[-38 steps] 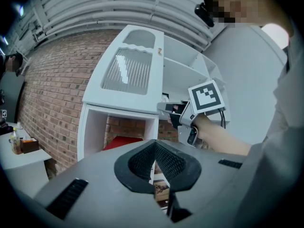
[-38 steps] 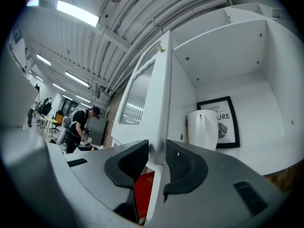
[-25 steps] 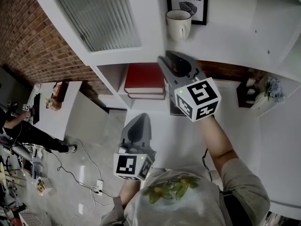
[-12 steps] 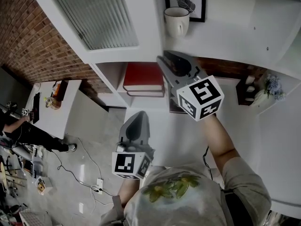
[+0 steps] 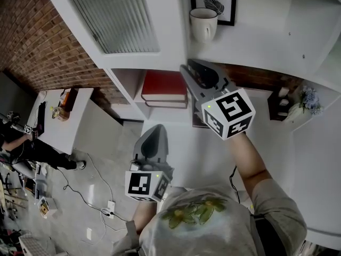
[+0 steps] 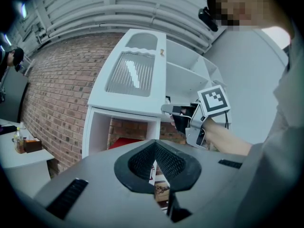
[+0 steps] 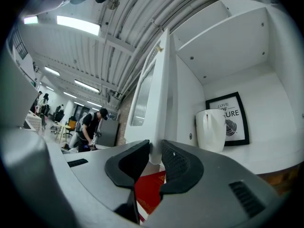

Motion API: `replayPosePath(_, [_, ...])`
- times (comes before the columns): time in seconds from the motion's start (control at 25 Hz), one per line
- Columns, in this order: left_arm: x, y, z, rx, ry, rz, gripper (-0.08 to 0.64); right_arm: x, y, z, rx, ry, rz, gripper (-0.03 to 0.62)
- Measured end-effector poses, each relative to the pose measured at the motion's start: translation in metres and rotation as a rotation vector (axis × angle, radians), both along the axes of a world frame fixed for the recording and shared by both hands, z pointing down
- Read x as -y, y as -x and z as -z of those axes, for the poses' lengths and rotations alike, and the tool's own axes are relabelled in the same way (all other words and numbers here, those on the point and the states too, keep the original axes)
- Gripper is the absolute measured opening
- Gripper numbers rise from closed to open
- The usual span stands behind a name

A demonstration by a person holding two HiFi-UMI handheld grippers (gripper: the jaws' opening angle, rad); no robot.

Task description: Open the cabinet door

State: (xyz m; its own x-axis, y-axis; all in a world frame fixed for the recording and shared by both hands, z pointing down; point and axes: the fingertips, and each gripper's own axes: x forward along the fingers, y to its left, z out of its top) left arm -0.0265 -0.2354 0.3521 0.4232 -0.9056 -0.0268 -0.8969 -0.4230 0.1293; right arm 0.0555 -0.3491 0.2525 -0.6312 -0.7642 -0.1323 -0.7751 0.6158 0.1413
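The white cabinet door (image 5: 114, 17), with a ribbed frosted pane, stands swung outward from the white cabinet (image 5: 256, 41). My right gripper (image 5: 185, 68) is at the door's lower free edge. In the right gripper view the jaws (image 7: 156, 146) are shut on that edge of the door (image 7: 147, 87). My left gripper (image 5: 157, 128) hangs lower, in front of the person's chest, away from the cabinet. Its pads (image 6: 155, 144) meet with nothing between them. The left gripper view shows the door (image 6: 130, 72) and the right gripper (image 6: 173, 109) beside it.
Inside the cabinet stand a white mug (image 5: 203, 24) and a framed print (image 5: 213, 1). Red books (image 5: 164, 87) lie on the lower shelf. Small ornaments (image 5: 281, 103) and flowers (image 5: 310, 101) sit at the right. A white desk (image 5: 58, 127), a person (image 5: 32, 148) and floor cables are at the left.
Hardly anything differs: the right gripper stays at the door's lower edge, and the left gripper has sunk slightly toward the person's chest.
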Motion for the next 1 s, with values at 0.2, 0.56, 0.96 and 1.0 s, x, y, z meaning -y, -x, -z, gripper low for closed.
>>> replayPosePath(0.2, [-0.002,0.002,0.001,-0.004,-0.009,0.004,0.009,-0.007,0.003,0.001,-0.011,-0.012,-0.008,0.086])
replayPosePath(0.56, [-0.006,0.002,0.002,-0.004,-0.016,0.007,0.009,-0.018,0.006,0.000,-0.019,-0.015,-0.001,0.086])
replayPosePath(0.96, [-0.011,0.004,0.000,0.000,-0.013,0.017,0.009,-0.031,0.010,0.000,0.004,-0.014,-0.008,0.084])
replayPosePath(1.0, [-0.012,0.004,0.000,0.000,-0.011,0.017,0.008,-0.033,0.011,0.000,0.007,-0.015,-0.013,0.084])
